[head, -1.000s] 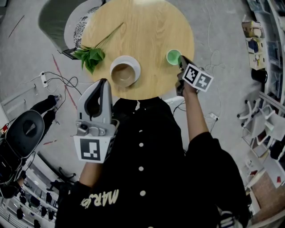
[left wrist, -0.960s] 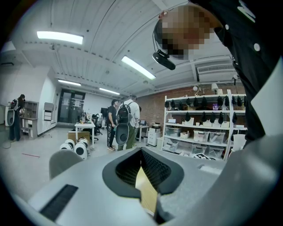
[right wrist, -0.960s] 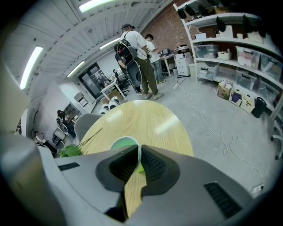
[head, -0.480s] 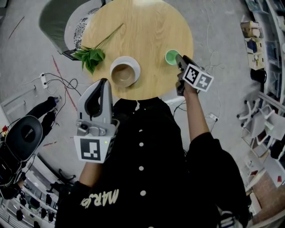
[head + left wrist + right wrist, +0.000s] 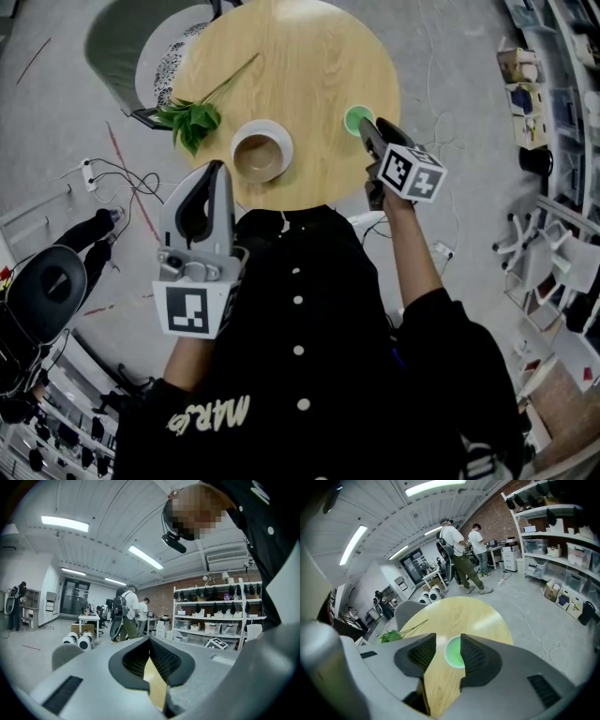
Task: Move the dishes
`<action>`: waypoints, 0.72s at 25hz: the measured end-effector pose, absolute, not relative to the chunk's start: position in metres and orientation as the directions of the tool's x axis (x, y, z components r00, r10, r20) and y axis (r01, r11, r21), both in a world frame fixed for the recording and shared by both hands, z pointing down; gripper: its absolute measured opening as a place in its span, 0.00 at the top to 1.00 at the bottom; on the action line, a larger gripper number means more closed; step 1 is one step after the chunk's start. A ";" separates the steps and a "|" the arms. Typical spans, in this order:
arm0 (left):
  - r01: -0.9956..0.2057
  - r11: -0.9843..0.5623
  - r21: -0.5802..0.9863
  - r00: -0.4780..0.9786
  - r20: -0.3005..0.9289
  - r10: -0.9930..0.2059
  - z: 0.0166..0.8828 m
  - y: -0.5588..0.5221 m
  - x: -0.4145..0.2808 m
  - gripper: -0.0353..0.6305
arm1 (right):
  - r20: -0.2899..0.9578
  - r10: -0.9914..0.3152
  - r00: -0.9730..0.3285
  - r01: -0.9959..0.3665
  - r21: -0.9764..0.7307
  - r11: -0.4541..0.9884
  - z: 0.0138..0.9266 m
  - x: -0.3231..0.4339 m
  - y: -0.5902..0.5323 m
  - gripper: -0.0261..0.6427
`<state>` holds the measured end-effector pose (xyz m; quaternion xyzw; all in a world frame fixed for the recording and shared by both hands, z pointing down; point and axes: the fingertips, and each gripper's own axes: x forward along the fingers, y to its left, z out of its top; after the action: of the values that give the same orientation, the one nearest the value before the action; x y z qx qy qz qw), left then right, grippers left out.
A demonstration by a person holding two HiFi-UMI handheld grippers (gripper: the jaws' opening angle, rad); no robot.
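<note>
A small green cup (image 5: 356, 119) stands near the right edge of the round wooden table (image 5: 300, 66). My right gripper (image 5: 367, 133) hangs just above and in front of it, open; its jaws have just been opening, and the green cup (image 5: 453, 652) shows in the gap below them, untouched. A white bowl (image 5: 261, 153) with a brown inside sits at the table's near edge. My left gripper (image 5: 217, 171) is held close to the body, left of the bowl and off the table, shut and empty. In the left gripper view the left gripper (image 5: 150, 641) points out into the room.
A leafy green sprig (image 5: 192, 117) lies on the table's left side. A grey chair (image 5: 122, 37) stands at the far left, and cables (image 5: 122, 169) run over the floor. Shelves (image 5: 534, 84) line the right wall. People (image 5: 457, 550) stand far beyond the table.
My right gripper has let go of the green cup and risen a little away from it; the cup stays on the table. The left gripper has kept still.
</note>
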<state>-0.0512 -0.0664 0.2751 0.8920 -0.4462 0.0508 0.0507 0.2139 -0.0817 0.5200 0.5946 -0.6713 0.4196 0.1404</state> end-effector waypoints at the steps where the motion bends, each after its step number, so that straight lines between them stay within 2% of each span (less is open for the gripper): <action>1: -0.800 -0.598 0.045 0.598 0.130 -0.791 0.273 -0.066 -0.052 0.94 | 0.686 -0.675 -0.271 -0.915 -0.401 -0.040 0.518 0.206 -0.079 0.72; 18: -0.835 -0.549 0.034 0.550 0.104 -0.829 0.260 -0.051 -0.085 0.94 | 0.700 -0.565 -0.436 -0.888 -0.435 0.147 0.526 0.093 -0.062 0.73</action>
<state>-0.0847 -0.0514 0.2602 0.8794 -0.4729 0.0379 0.0399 0.0934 -0.0623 0.5257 0.4959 -0.7330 0.4252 0.1899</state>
